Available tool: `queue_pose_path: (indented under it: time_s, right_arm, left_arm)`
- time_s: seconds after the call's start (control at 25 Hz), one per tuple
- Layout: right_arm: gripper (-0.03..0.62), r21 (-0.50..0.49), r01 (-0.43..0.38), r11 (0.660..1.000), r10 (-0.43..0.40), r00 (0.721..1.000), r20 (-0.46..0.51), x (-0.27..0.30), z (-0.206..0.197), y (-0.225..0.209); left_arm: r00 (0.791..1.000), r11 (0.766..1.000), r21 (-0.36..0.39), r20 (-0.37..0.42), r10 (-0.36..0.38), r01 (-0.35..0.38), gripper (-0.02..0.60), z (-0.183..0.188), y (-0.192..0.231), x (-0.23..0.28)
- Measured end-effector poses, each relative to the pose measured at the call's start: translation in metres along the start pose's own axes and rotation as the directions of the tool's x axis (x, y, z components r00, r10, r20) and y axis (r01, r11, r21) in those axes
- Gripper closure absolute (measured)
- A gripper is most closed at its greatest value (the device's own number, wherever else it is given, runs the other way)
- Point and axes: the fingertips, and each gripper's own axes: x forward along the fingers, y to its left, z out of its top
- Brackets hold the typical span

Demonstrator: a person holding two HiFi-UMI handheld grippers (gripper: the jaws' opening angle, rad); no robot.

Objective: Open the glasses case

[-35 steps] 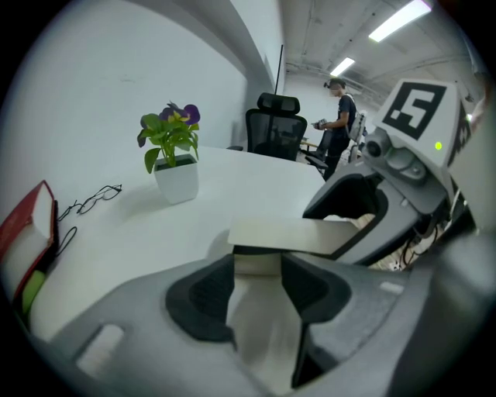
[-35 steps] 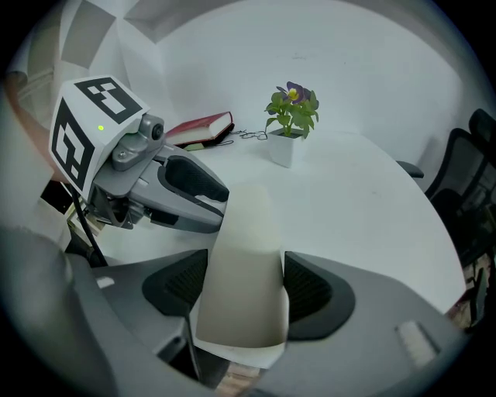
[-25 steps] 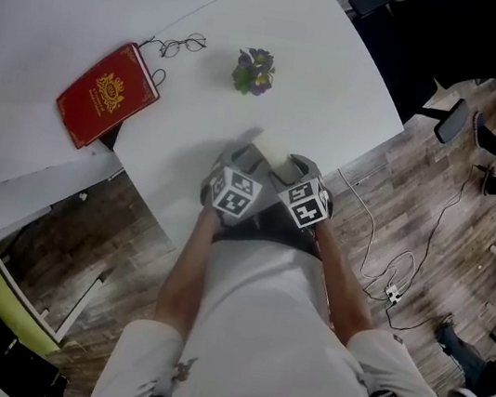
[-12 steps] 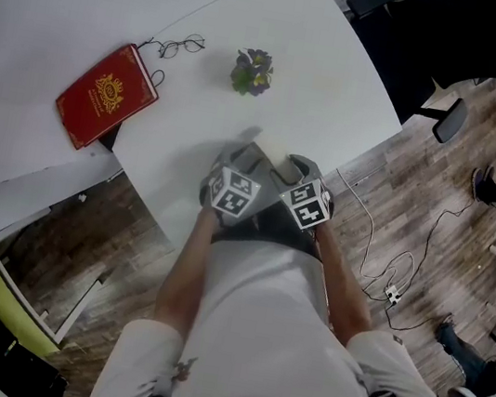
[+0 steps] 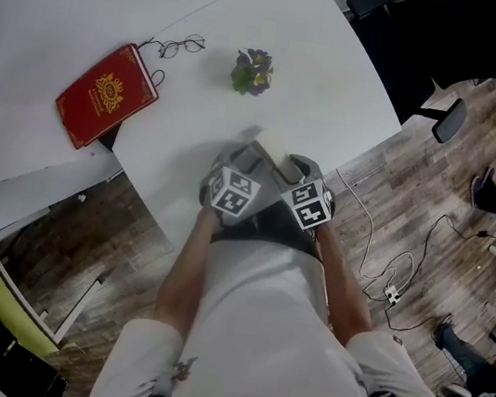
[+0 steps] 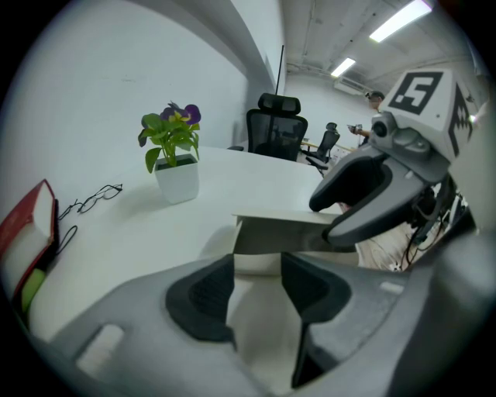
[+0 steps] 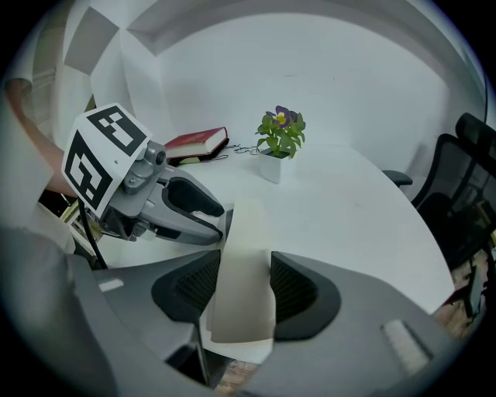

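A cream glasses case (image 5: 264,157) lies near the front edge of the white table (image 5: 334,75), between my two grippers. My left gripper (image 6: 257,267) holds the case's body (image 6: 283,233) from the near end, a pad pressed on each side. My right gripper (image 7: 244,281) has just been closing and its pads now press on the case's thin lid (image 7: 245,256), which stands up between them. In the head view the left gripper (image 5: 234,158) and right gripper (image 5: 293,166) stand side by side and hide most of the case.
A small potted plant (image 5: 252,71) stands behind the case. Spectacles (image 5: 181,44) and a red book (image 5: 107,94) lie at the back left. The table edge runs just under my hands. A black office chair (image 6: 275,128) stands at the far side, and cables (image 5: 380,253) lie on the wood floor.
Both grippers stay at the case; the right gripper's marker cube has edged slightly to the right. A person's legs at the far right of the floor have moved.
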Motion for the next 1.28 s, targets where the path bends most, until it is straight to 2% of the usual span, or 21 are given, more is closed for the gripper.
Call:
queue_pose_path:
  time_s: [0.6, 1.28]
  right_arm:
    - [0.450, 0.003, 0.002, 1.000, -0.003, 1.000, 0.018, -0.007, 0.005, -0.005]
    - [0.484, 0.010, -0.001, 1.000, 0.001, 1.000, 0.031, -0.010, 0.011, -0.010]
  left_arm:
    - [1.000, 1.000, -0.004, 0.009, 0.003, -0.002, 0.390, 0.000, 0.000, 0.001]
    - [1.000, 1.000, -0.009, 0.005, -0.001, 0.001, 0.388, -0.001, 0.000, 0.001]
